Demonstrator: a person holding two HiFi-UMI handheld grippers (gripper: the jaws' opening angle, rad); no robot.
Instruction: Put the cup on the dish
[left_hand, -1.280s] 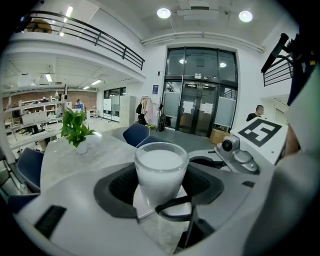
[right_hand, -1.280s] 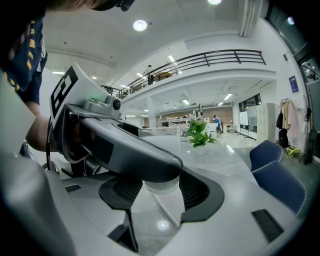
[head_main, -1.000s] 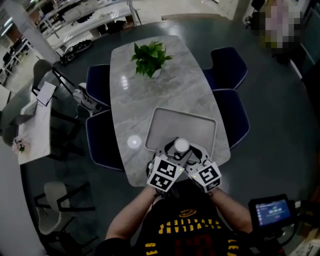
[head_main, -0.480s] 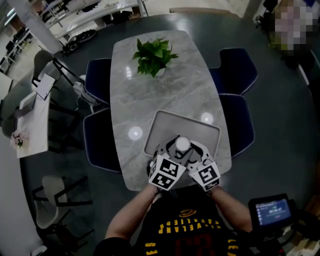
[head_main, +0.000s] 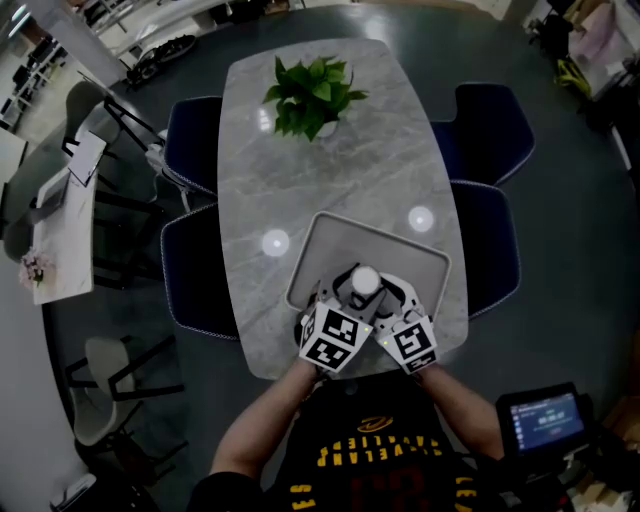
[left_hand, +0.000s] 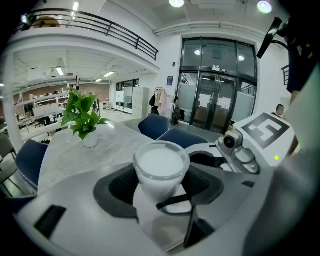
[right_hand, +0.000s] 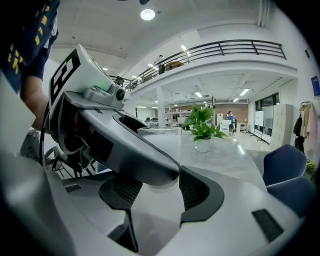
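A white cup (head_main: 364, 281) stands upright over the near edge of the grey rectangular dish (head_main: 332, 236), with both grippers around it. In the left gripper view the cup (left_hand: 159, 170) fills the gap between the dark pads (left_hand: 120, 186), which lie against its sides. My left gripper (head_main: 348, 296) comes in from the near left. My right gripper (head_main: 382, 297) comes in from the near right. In the right gripper view the cup (right_hand: 159, 134) sits between that gripper's pads (right_hand: 196, 190), half hidden behind the left gripper's body (right_hand: 125, 145). Whether the cup's base touches the dish is hidden.
The dish lies at the near end of a long marble table (head_main: 330, 170). A potted plant (head_main: 314, 97) stands at the far end. Dark blue chairs (head_main: 486, 130) flank both long sides. A small screen (head_main: 545, 418) sits at the lower right beside the person.
Both grippers and the cup keep the same pose over the dish's near edge. The head view has drifted, so the table and plant sit slightly differently in the frame.
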